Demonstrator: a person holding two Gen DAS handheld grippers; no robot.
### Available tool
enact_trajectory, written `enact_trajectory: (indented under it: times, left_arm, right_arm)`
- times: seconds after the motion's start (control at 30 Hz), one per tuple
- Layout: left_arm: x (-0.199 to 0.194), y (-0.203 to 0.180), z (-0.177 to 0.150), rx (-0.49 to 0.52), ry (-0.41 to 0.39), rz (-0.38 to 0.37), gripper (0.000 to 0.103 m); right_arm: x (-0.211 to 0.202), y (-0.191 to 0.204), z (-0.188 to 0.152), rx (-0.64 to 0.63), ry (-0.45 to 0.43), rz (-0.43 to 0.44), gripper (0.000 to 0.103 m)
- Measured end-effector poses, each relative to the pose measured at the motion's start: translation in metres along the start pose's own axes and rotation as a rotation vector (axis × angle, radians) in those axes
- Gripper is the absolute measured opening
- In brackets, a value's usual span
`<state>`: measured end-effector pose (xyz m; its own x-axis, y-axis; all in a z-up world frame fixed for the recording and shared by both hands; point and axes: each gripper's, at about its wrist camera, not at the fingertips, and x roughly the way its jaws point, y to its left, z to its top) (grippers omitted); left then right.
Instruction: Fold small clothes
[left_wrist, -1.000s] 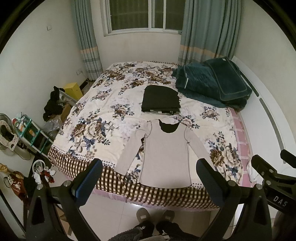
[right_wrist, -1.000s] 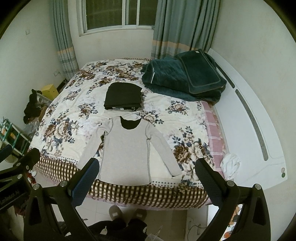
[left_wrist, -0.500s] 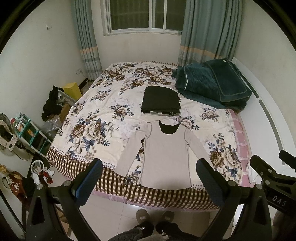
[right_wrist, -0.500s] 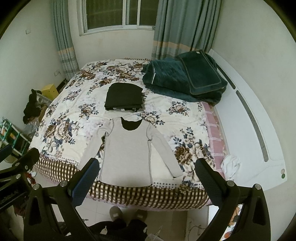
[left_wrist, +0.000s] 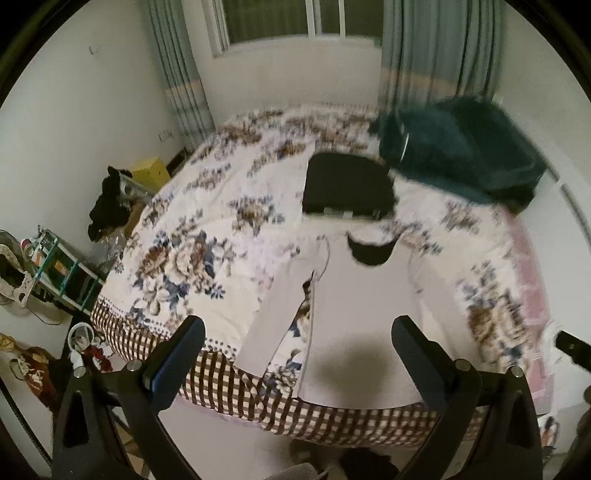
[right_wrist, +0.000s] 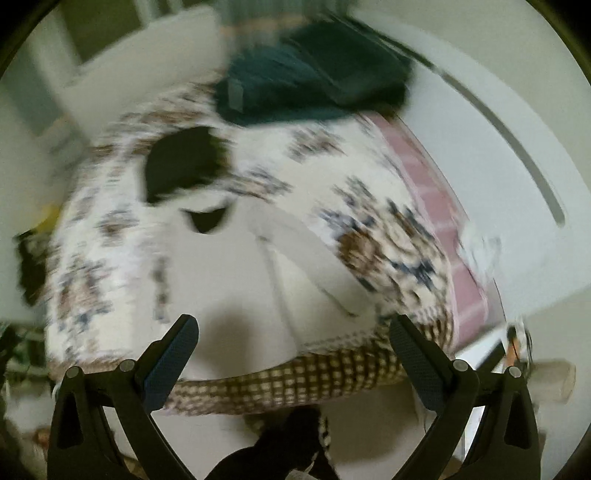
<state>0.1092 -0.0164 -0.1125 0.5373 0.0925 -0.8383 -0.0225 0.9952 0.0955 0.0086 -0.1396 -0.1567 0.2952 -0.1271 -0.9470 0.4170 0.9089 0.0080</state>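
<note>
A light grey long-sleeved shirt (left_wrist: 362, 306) lies flat, face up, on the floral bed, hem at the near edge, sleeves spread out. It also shows in the blurred right wrist view (right_wrist: 243, 280). My left gripper (left_wrist: 297, 338) is open and empty, above the shirt's lower half. My right gripper (right_wrist: 293, 334) is open and empty, over the shirt's hem and right sleeve. A folded black garment (left_wrist: 347, 184) lies beyond the collar and shows in the right wrist view (right_wrist: 184, 162) too.
The bed (left_wrist: 192, 236) has a checked border (left_wrist: 229, 384) at its near edge. A dark green quilt pile (left_wrist: 461, 151) lies at the far right. Shelves and clutter (left_wrist: 55, 266) stand on the floor to the left. A white headboard panel (right_wrist: 517, 166) runs along the right.
Both grippers have moved forward and down toward the shirt, which now looks much larger. The right wrist view has tilted and is blurred by motion. Both stay open.
</note>
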Motion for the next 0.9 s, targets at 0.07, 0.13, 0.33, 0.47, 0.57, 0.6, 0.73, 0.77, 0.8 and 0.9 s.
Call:
enact_trajectory:
  times: [0.07, 0.13, 0.33, 0.47, 0.57, 0.6, 0.73, 0.77, 0.8, 0.9]
  left_arm:
    - [0.046, -0.009, -0.005, 0.01, 0.058, 0.038, 0.103]
    - [0.083, -0.016, -0.012, 0.0, 0.102, 0.06, 0.103]
    - [0.188, -0.035, -0.047, 0.025, 0.192, 0.199, 0.103]
    - [0.257, -0.037, -0.08, 0.023, 0.317, 0.238, 0.103]
    - [0.295, -0.038, -0.104, 0.023, 0.392, 0.264, 0.103]
    - [0.308, -0.038, -0.112, 0.013, 0.415, 0.268, 0.103]
    - [0.333, -0.033, -0.132, -0.012, 0.447, 0.267, 0.103]
    - [0.337, -0.031, -0.136, -0.013, 0.457, 0.27, 0.103]
    - [0.34, -0.029, -0.138, -0.017, 0.464, 0.267, 0.103]
    - [0.34, -0.024, -0.137, -0.012, 0.462, 0.254, 0.103]
  right_arm:
    - [0.068, -0.036, 0.011, 0.081, 0.082, -0.027, 0.103]
    - [0.124, -0.064, 0.015, 0.145, 0.148, -0.036, 0.103]
    - [0.313, -0.171, 0.005, 0.419, 0.355, -0.012, 0.101]
    - [0.407, -0.22, -0.027, 0.636, 0.461, 0.034, 0.087]
    - [0.465, -0.236, -0.056, 0.781, 0.519, 0.064, 0.087]
    - [0.476, -0.237, -0.061, 0.807, 0.521, 0.09, 0.087]
    - [0.493, -0.226, -0.069, 0.832, 0.43, 0.134, 0.068]
    - [0.492, -0.219, -0.068, 0.819, 0.414, 0.108, 0.044]
    - [0.49, -0.211, -0.067, 0.801, 0.402, 0.105, 0.028]
    - [0.47, -0.181, -0.053, 0.707, 0.351, 0.091, 0.007]
